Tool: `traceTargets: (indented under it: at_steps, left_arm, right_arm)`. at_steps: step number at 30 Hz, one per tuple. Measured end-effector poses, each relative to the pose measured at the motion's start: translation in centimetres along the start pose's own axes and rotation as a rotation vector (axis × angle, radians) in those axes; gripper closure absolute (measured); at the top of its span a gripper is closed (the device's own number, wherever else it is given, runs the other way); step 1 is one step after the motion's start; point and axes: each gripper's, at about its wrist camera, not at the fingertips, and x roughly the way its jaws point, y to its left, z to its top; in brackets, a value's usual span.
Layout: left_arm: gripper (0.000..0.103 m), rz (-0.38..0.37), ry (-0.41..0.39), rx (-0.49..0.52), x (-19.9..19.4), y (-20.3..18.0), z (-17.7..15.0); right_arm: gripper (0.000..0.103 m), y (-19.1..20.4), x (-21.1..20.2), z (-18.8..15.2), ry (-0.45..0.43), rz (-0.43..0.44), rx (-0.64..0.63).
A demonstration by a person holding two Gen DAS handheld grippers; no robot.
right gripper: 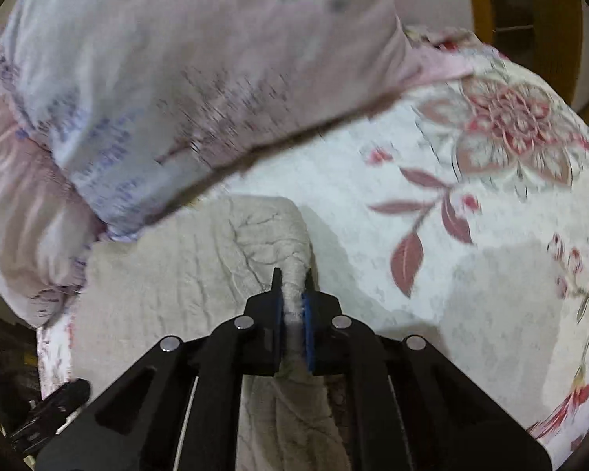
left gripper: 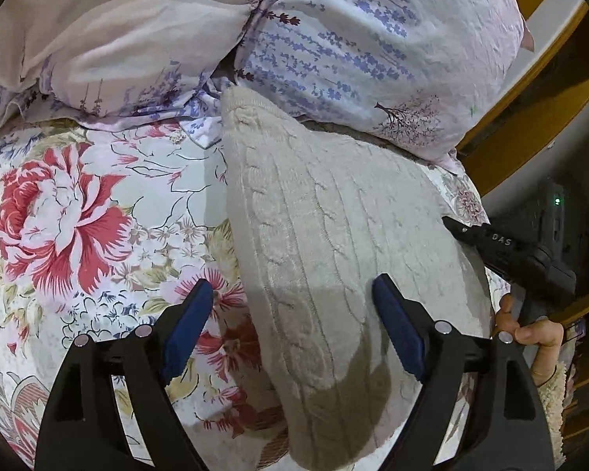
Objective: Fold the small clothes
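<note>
Two grippers, one sweater: my right gripper (right gripper: 292, 306) pinches the cream cable-knit sweater (left gripper: 333, 243) edge on the floral bedspread (left gripper: 98, 216); my left gripper (left gripper: 290, 314) gapes wide directly above its lengthwise body.

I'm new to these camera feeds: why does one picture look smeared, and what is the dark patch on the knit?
Right wrist view: motion blur smears the pillow and floral bedspread, while the right claw, pinching the cream knit garment, stays sharp. Left wrist view: crisp, with fisheye bending at the edges; the dark patch looks like a shadow below the open left claw.
</note>
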Motion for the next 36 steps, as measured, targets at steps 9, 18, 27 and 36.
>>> traceTargets:
  at_steps: [9,18,27,36]
  left_arm:
    - [0.018,0.002,0.002,-0.02,-0.3,0.2,-0.2]
    - [0.018,-0.033,0.026,-0.041,-1.2,0.7,-1.6]
    - [0.018,0.002,0.039,-0.003,-0.5,-0.1,-2.8]
    - [0.018,-0.043,0.052,-0.039,-0.9,0.5,-2.1]
  right_arm:
    - [0.067,2.2,-4.6,-1.6,-0.126,-0.044,-0.137]
    - [0.067,4.4,-7.2,-7.5,-0.073,0.033,-0.391]
    - [0.066,4.9,-5.7,-10.5,-0.091,-0.111,-0.489]
    - [0.035,3.7,-7.1,-8.2,-0.034,0.059,-0.323]
